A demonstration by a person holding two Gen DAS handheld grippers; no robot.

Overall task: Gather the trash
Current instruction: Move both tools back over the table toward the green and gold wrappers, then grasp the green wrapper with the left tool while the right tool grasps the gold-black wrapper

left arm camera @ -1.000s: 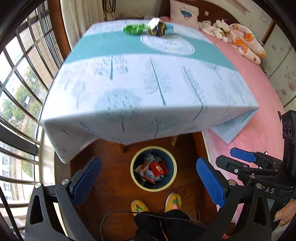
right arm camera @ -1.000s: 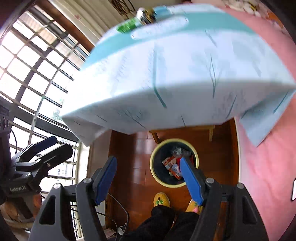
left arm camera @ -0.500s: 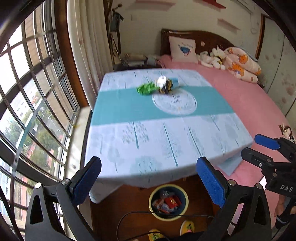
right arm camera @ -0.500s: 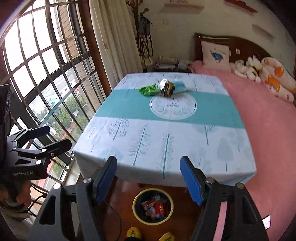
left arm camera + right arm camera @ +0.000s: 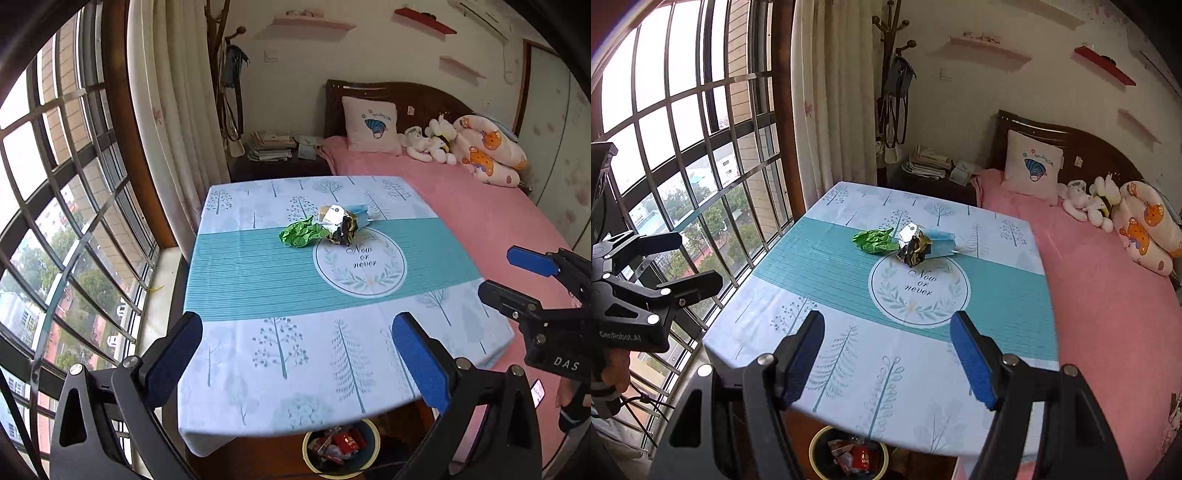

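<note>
A small heap of trash lies past the middle of the table [image 5: 258,280]: a crumpled green wrapper [image 5: 301,233], a black and gold foil wrapper with a white piece [image 5: 341,225] and a blue packet [image 5: 360,215]. The same heap shows in the right wrist view, with the green wrapper [image 5: 873,240], the foil wrapper [image 5: 913,246] and the blue packet [image 5: 942,245]. My left gripper [image 5: 297,354] is open and empty above the table's near edge. My right gripper [image 5: 888,358] is open and empty beside it. A yellow-rimmed bin [image 5: 341,452] holding wrappers stands on the floor under the near edge, partly hidden.
A pink bed [image 5: 480,221] with a pillow and plush toys runs along the table's right side. A barred window [image 5: 55,221] and curtain are on the left. A nightstand with papers [image 5: 273,151] stands behind the table. The bin also shows in the right wrist view [image 5: 849,456].
Both grippers have risen and tilted up from looking down at the bin under the table to looking across the tabletop at the trash heap. Both have stayed open.
</note>
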